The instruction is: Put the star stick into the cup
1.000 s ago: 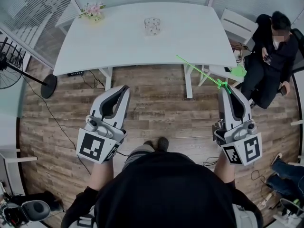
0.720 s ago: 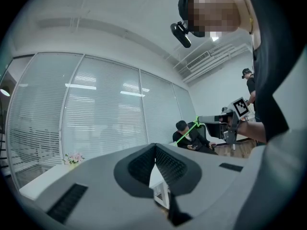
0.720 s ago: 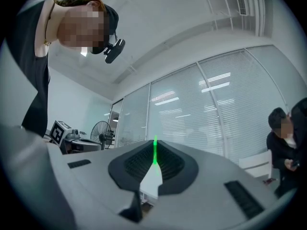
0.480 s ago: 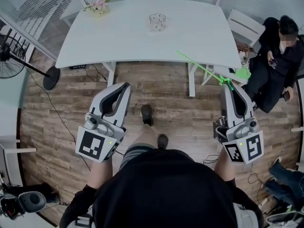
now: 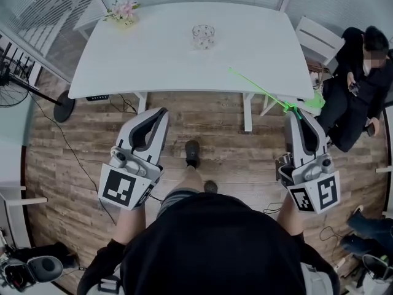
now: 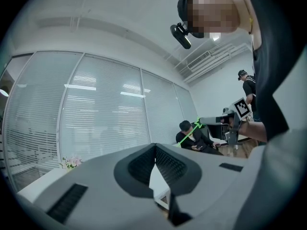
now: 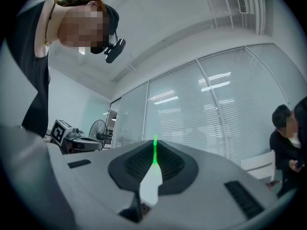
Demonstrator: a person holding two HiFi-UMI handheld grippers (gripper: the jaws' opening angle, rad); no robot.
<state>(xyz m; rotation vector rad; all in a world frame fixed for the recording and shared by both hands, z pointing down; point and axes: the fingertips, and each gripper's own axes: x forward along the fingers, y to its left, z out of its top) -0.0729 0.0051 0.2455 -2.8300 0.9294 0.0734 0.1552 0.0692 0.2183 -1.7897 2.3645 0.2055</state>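
Head view shows the right gripper [image 5: 299, 114] with fingers pinching the star stick [image 5: 264, 91] near its star end, probably so the bare shaft leads beyond the fingertips toward the cup [image 5: 203, 35], well ahead on the table [image 5: 153, 54]; the left gripper [image 5: 161, 112] has its fingers pressed together, empty.

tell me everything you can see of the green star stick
The star stick is a thin, bright green rod, plastic by its look, with a small bulkier green shape near its held end. The right gripper is shut on that end; nothing else touches it. It slants away from the jaws towards the white table, in the air, not yet in the cup.
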